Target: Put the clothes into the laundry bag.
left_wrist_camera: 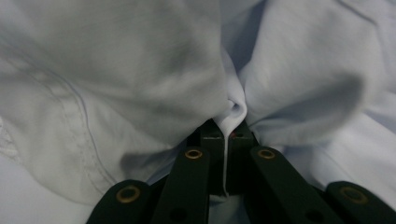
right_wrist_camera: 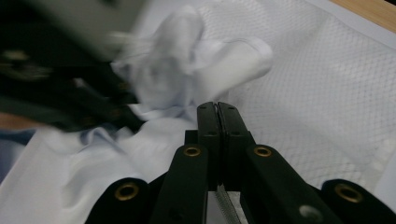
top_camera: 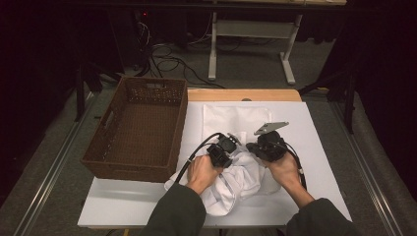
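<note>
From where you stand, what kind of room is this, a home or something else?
Probably a lab or recording workshop, not a home. A white work table stands on dark flooring, loose cables trail behind it, and a person works a white garment with handheld grippers beside a wicker basket.

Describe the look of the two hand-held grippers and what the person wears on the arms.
Both the left gripper and the right gripper are black, with two flat black jaws hinged on brass-ringed pivots. A black cable trails from each. The right one carries a grey three-cornered plate. The sleeves are dark olive-grey.
</note>
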The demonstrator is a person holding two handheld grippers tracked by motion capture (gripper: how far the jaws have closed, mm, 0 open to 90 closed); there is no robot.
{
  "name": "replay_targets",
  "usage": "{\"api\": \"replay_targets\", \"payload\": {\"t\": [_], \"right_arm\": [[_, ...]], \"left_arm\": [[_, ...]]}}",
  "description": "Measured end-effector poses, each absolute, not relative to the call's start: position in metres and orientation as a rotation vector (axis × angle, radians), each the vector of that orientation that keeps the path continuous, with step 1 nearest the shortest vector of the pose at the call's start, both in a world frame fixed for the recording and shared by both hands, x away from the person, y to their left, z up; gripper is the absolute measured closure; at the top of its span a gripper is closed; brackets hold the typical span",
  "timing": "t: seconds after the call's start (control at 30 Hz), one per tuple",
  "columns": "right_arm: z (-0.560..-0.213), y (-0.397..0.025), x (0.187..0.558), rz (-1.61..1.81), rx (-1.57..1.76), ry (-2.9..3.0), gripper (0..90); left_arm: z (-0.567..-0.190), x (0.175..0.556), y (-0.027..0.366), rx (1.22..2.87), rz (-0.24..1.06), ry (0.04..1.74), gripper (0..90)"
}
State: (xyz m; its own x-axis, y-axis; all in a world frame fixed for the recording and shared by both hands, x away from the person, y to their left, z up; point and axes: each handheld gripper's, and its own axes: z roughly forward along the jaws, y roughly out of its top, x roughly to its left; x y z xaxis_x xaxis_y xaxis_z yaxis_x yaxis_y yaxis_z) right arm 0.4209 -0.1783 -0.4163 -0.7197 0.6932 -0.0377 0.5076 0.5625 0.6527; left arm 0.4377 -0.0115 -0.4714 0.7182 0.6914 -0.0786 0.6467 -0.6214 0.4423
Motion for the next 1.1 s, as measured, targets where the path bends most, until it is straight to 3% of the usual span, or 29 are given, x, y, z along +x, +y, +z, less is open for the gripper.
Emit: {"api": "replay_targets", "payload": {"t": [0.17, 0.23, 0.3, 0.33, 0.5, 0.67, 0.77, 0.83, 0.9, 0.97, 1.1], "right_arm": [[-0.421, -0.171, 0.418, 0.886, 0.977, 2.543, 90.0], [-0.425, -0.17, 0.419, 0.882, 0.974, 2.554, 90.0], [-0.428, -0.169, 0.418, 0.869, 0.963, 2.562, 90.0], [-0.428, -0.171, 0.418, 0.87, 0.969, 2.564, 90.0], [-0.43, -0.173, 0.419, 0.863, 0.973, 2.571, 90.0], [-0.431, -0.173, 0.421, 0.845, 0.984, 2.581, 90.0], [-0.432, -0.175, 0.423, 0.842, 1.0, 2.583, 90.0], [-0.433, -0.176, 0.425, 0.837, 1.006, 2.579, 90.0], [-0.433, -0.178, 0.427, 0.843, 1.02, 2.58, 90.0], [-0.433, -0.181, 0.43, 0.846, 1.031, 2.571, 90.0], [-0.432, -0.185, 0.434, 0.868, 1.046, 2.554, 90.0]], "left_arm": [[-0.475, 0.447, -0.01, 2.442, 0.18, 1.075, 85.1], [-0.468, 0.445, -0.005, 2.454, 0.174, 1.067, 74.2], [-0.455, 0.442, 0.005, 2.437, 0.195, 1.073, 51.5], [-0.447, 0.441, 0.011, 2.423, 0.197, 1.071, 47.7], [-0.418, 0.447, 0.025, 2.403, 0.293, 1.082, 35.4], [-0.43, 0.466, 0.012, 2.451, 0.282, 1.096, 32.7], [-0.444, 0.476, 0.004, 2.48, 0.231, 1.091, 36.8], [-0.45, 0.479, 0.002, 2.479, 0.183, 1.073, 52.6], [-0.45, 0.479, 0.003, 2.461, 0.146, 1.047, 75.2], [-0.445, 0.473, 0.004, 2.451, 0.155, 1.018, 84.7], [-0.427, 0.451, 0.005, 2.454, 0.177, 0.905, 87.2]]}}
